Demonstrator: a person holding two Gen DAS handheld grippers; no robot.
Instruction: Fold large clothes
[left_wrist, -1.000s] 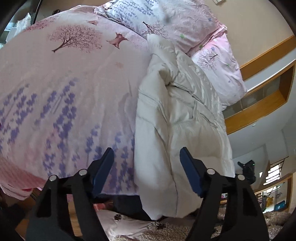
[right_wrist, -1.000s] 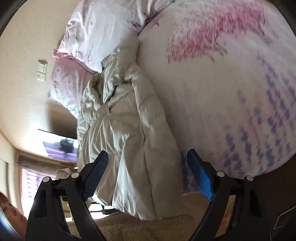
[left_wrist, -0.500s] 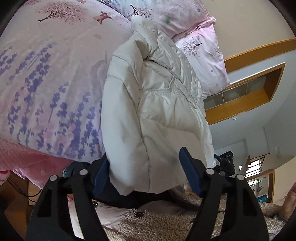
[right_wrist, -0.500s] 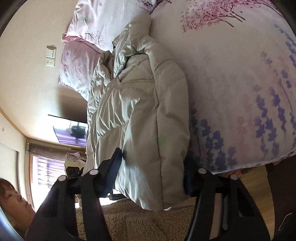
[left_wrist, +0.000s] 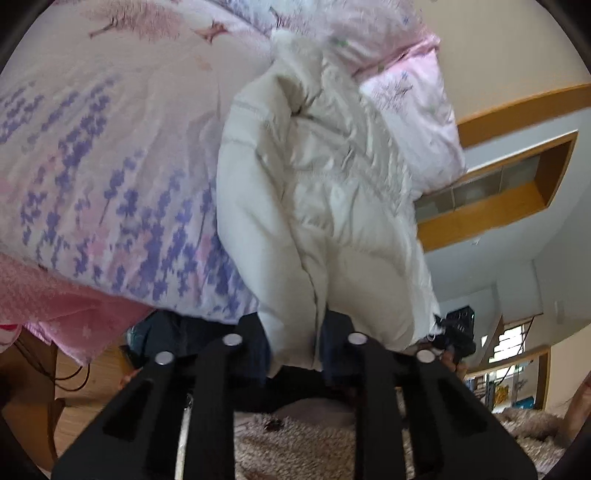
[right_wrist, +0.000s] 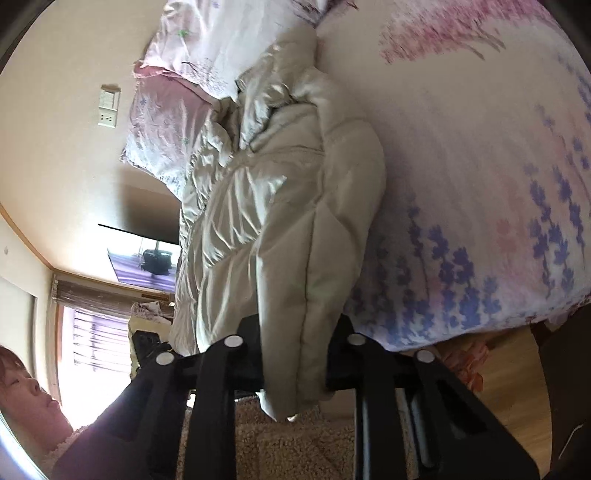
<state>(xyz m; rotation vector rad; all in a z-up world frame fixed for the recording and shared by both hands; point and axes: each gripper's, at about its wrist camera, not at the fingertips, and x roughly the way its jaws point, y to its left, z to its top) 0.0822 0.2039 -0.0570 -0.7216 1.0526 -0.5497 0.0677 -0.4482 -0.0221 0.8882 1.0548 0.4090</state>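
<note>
Left claw just closed, pinching puffy jacket hem, right claw likewise

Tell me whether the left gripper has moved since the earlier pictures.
Yes. The left gripper has closed in on the cream padded jacket's hem, nearer the floral bed cover's edge.

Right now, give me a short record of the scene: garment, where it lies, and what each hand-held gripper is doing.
garment: cream puffy jacket, bunched
surface: bed with floral duvet, pillows beyond
left hand-held gripper: jaws just closed, shut on the jacket's near hem
right hand-held gripper: jaws just closed, shut on the jacket's near hem
fold: not yet made
</note>
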